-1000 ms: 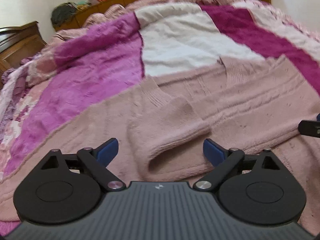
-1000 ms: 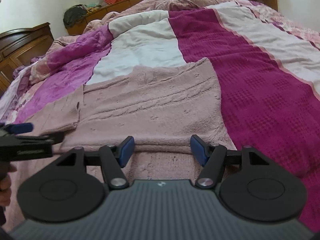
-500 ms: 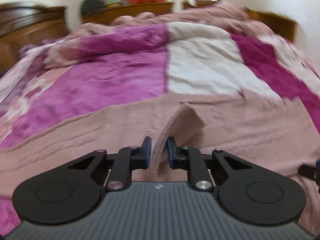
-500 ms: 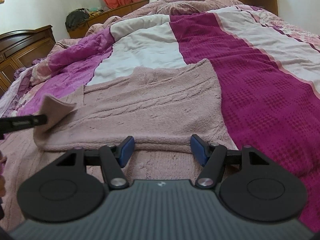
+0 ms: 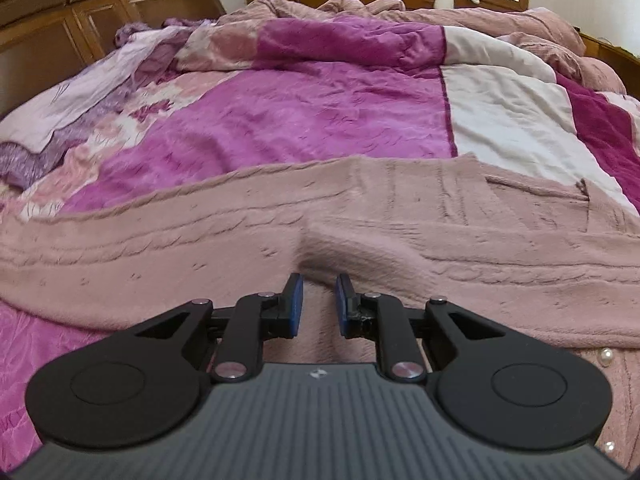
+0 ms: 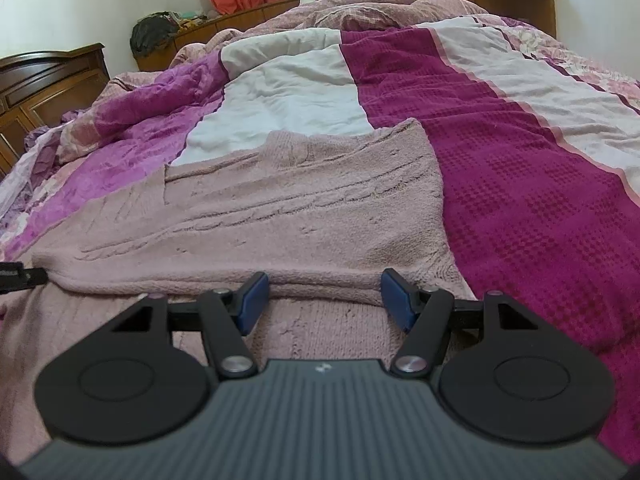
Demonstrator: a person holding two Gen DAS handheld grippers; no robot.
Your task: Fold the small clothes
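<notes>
A dusty-pink knitted sweater (image 5: 400,224) lies spread across the bed, folded over on itself. My left gripper (image 5: 319,300) is shut on a raised pinch of its sleeve fabric, which bulges up between the blue pads. In the right wrist view the same sweater (image 6: 280,208) lies flat, its folded front edge running between the fingers of my right gripper (image 6: 324,296). That gripper stands open just above the edge, and its pads do not press on the knit. The left gripper's black tip (image 6: 20,276) shows at the far left edge.
The bed carries a magenta, white and dark red quilt (image 6: 500,152) with bunched pink bedding (image 5: 360,12) at the far end. A dark wooden cabinet (image 5: 100,12) stands to the left. Pearl buttons (image 5: 608,356) show on the knit near my left gripper.
The left gripper closed on the sleeve end, lifted it and swung sideways with a roll; the sleeve now lies drawn out low. The right gripper has not moved.
</notes>
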